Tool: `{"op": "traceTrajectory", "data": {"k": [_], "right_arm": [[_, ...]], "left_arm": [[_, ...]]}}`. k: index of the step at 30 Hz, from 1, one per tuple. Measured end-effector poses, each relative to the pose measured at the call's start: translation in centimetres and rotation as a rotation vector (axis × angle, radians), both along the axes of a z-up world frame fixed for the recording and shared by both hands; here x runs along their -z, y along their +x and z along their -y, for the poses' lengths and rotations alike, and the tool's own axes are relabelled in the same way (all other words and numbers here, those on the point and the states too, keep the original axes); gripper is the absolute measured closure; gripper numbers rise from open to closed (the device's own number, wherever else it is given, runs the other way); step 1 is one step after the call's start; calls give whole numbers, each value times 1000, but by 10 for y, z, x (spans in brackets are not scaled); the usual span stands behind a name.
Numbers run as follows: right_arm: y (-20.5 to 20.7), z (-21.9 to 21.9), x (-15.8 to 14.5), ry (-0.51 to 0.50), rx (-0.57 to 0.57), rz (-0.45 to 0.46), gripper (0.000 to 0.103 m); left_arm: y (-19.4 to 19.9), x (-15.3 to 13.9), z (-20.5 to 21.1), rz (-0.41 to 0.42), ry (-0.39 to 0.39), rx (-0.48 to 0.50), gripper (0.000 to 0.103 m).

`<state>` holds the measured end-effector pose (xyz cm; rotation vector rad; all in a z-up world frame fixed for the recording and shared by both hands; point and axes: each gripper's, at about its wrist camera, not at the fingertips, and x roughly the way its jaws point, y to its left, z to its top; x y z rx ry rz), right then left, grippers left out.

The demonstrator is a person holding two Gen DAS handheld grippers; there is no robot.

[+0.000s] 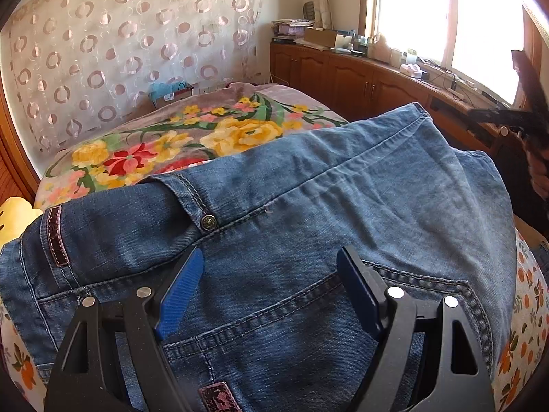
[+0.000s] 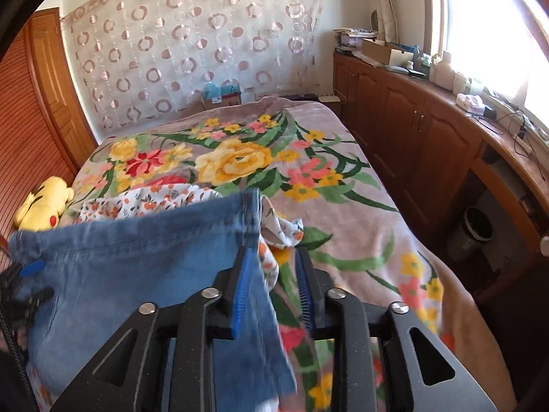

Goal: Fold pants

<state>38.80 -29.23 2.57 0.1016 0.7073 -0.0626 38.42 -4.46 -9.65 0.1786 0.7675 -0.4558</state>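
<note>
While no lettering could be read on the dark red leather patch (image 1: 56, 237) at the left of the frame, it sat on the blue denim pants (image 1: 291, 206), which lay folded across the flowered pink bedspread (image 1: 212, 127). Your left gripper (image 1: 271, 292) hovered at the lower centre with its jaws spread wide above the back pocket, gripping nothing. Your right gripper (image 2: 274, 292) stood partly open at lower centre, a denim hem hanging loose between its blue pads (image 2: 242, 292).
</note>
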Motion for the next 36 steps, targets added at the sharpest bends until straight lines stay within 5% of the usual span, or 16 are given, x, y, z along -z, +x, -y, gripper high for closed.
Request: {"op": "traceTrajectory", "data": {"k": [4,11,26,28,31,36], "right_arm": [[-40,0,17,10,-11,-19,50],[-56,7,40,116,21,-83,50],[-35,9,39,236,108,-155,51],[-39,3,32,232,102,-124,74],[-44,-8,18,202,82,-58,94],[-53,-27,-10,185,37,40,97]], "left_arm": [[1,2,3,-7,14,2,22],[4,9,13,-25,70,7,21],[3,12,11,-36,78,-8,21],[0,10,10,-29,81,-11,21],[-4,4,4,-20,53,-5,21],[-11,-26,-12,39,-11,-9,21]]}}
